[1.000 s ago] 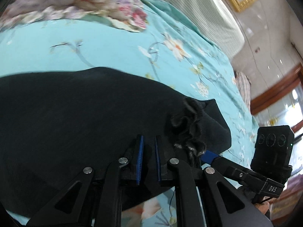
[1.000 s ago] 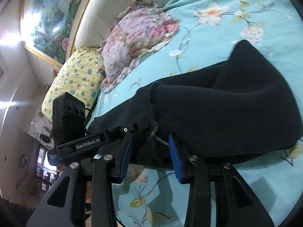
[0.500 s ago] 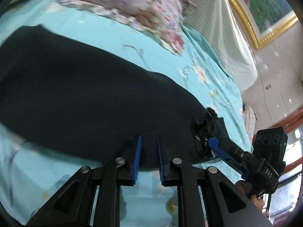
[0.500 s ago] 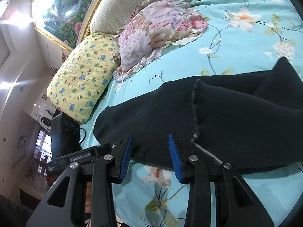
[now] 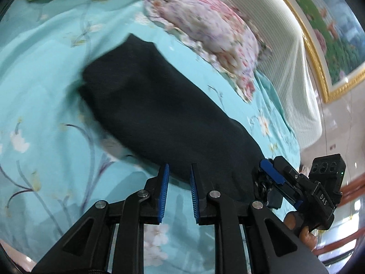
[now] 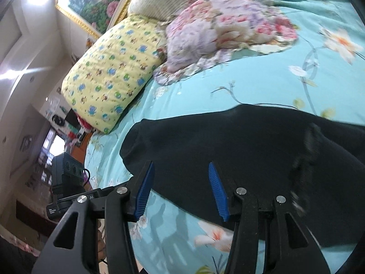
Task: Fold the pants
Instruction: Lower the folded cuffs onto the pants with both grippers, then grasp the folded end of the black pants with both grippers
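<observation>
The black pants [image 5: 164, 114] lie folded lengthwise on the turquoise floral bedsheet [image 5: 45, 91]; they also show in the right wrist view [image 6: 239, 141]. My left gripper [image 5: 179, 171] hovers at the near edge of the pants, jaws a little apart with nothing between them. My right gripper [image 6: 180, 171] is open and empty above the leg end of the pants. The right gripper also shows in the left wrist view [image 5: 271, 175], close by the bunched waistband. The left gripper's body shows at the lower left of the right wrist view [image 6: 68, 191].
A pink floral pillow [image 6: 228, 22] and a yellow patterned pillow [image 6: 111, 68] lie at the head of the bed. A striped headboard [image 5: 285, 57] and a gold-framed painting [image 5: 337, 22] stand behind. The bed's edge [image 6: 91, 150] and room clutter are at left.
Both grippers have let go of the pants and pulled back and up. The pants now lie flat on the sheet. The right gripper's jaws have opened wider.
</observation>
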The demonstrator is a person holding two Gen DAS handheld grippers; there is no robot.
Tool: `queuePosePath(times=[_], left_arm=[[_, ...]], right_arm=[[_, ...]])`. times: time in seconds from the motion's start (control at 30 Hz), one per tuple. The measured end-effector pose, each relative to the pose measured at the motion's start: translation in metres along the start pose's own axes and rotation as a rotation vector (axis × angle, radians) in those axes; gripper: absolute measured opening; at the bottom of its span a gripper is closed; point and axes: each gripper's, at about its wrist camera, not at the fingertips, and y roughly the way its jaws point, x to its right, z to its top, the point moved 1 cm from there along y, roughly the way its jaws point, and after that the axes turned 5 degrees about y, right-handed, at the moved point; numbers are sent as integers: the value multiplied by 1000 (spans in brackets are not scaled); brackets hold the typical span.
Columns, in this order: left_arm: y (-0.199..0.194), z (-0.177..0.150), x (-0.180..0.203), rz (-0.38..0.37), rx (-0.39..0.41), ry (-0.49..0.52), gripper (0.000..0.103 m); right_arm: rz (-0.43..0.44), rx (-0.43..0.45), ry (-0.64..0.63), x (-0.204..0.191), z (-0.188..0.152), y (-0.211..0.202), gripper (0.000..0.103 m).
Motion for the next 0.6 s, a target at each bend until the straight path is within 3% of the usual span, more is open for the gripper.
queuePosePath(times=[0.13, 0.37, 0.6], left_arm=[[-5, 0, -16, 1, 2, -49, 25], [-7, 2, -43, 11, 4, -133, 26], [-12, 10, -58, 44, 35, -182, 37]], right_arm=[[9, -24, -44, -15, 8, 14, 51], [14, -67, -121, -35, 16, 35, 51], [9, -113, -177, -46, 25, 58, 51]])
